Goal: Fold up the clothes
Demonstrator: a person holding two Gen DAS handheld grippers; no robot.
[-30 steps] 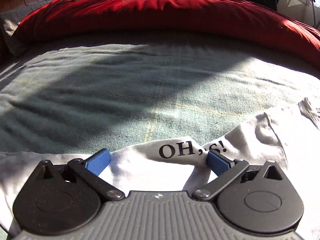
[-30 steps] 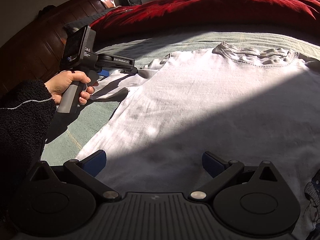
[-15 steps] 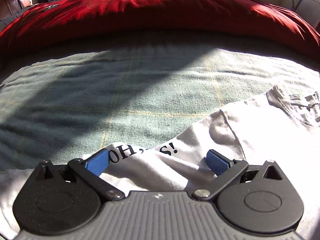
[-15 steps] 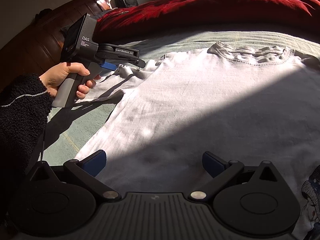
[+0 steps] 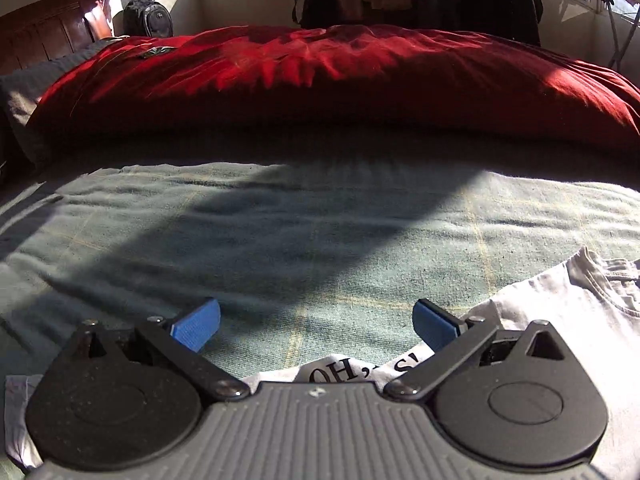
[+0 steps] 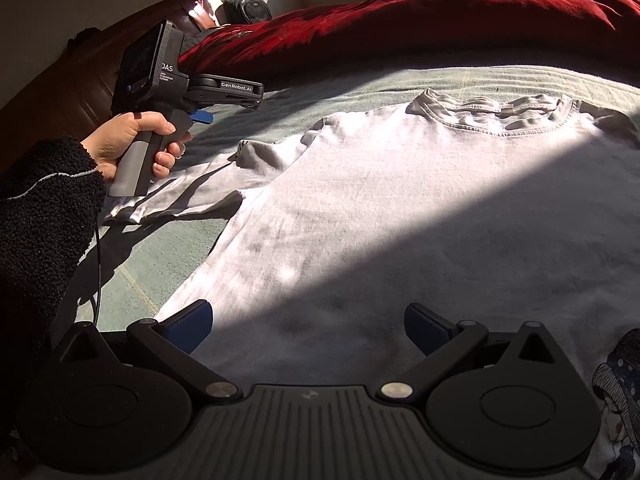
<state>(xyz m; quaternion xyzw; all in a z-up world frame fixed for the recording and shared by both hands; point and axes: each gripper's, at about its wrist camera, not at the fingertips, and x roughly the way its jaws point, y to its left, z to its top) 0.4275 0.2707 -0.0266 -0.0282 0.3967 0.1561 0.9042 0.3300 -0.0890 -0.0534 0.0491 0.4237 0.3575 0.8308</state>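
Observation:
A white T-shirt (image 6: pixel 400 208) lies spread flat on the green blanket (image 5: pixel 280 240), collar toward the red duvet. Its left sleeve (image 6: pixel 208 184) lies loose, with a flipped edge showing black letters (image 5: pixel 360 370). My left gripper (image 5: pixel 316 324) is open and empty, raised above that sleeve; in the right wrist view it hovers over the sleeve (image 6: pixel 240 98), held by a hand (image 6: pixel 136 136). My right gripper (image 6: pixel 308 326) is open over the shirt's lower body, with nothing between its fingers.
A bunched red duvet (image 5: pixel 320 80) runs across the far side of the bed. A wooden headboard (image 6: pixel 72 88) stands at the left with a black backpack (image 5: pixel 148 20) behind it. Clothes hang at the back wall. A printed fabric (image 6: pixel 616 392) lies at the right edge.
My left gripper has risen off the sleeve and tilted up toward the duvet; the lettered fold now lies below its base. The right gripper has stayed still.

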